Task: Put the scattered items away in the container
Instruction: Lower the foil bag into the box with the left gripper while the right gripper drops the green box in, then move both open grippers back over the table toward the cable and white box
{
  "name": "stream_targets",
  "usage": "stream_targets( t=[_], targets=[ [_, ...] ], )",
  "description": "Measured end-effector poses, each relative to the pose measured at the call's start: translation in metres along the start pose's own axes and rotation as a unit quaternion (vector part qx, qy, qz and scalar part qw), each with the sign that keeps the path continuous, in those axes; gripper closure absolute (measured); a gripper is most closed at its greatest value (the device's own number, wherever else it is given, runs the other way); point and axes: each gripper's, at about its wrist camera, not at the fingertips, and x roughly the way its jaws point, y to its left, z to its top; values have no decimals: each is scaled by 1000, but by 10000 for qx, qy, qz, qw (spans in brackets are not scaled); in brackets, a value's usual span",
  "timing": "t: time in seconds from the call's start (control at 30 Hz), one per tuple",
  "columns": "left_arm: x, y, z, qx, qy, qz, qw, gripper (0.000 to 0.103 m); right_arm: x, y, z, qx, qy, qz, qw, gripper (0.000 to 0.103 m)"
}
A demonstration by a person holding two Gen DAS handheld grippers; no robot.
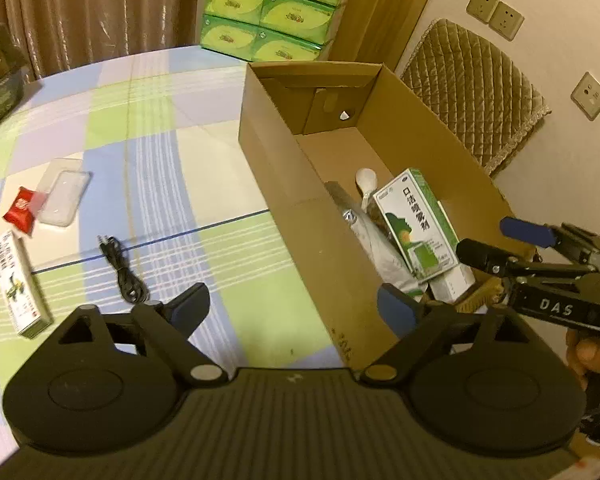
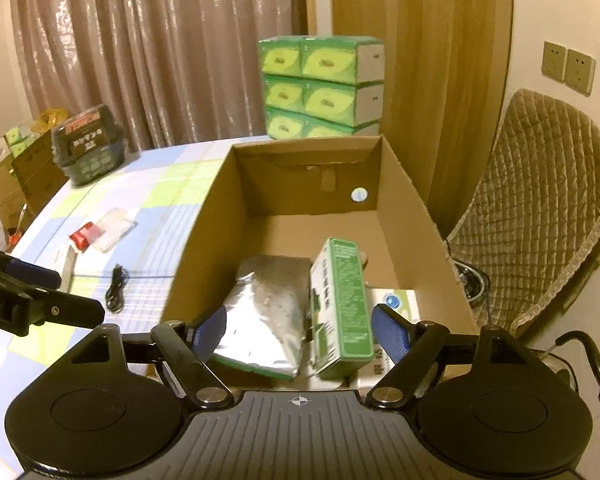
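Where curtains (image 2: pixel 140 48) hang, checked tablecloth (image 1: pixel 160 160), cardboard box (image 1: pixel 284 168)

On the table (image 1: pixel 172 168), the cardboard box (image 1: pixel 284 184) stands right, holding a medicine carton (image 1: pixel 416 224) and foil pouch (image 2: pixel 268 308); left of it lie a cable (image 1: pixel 120 268), snack packet (image 1: pixel 20 210) and small carton (image 1: pixel 18 284).

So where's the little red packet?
The small red packet lies on the checked tablecloth, left in the left wrist view, touching the clear plastic case, outside the cardboard box.
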Motion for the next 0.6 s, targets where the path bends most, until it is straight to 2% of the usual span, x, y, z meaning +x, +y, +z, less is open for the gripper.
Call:
stream_targets(
  t=[0.07,0.23,0.6],
  targets=[
    [-6,2,-6,9,-43,60,10000,7,-4,5,-2,-26,-10,1,10000,16],
    [-19,5,-23,35,-144,243,9996,2,-13,17,-7,-66,-12,35,10000,2],
    [-44,20,-58,-53,-161,555,9983,1,-28,45,-14,-236,-7,144,9996,2]
  ],
)
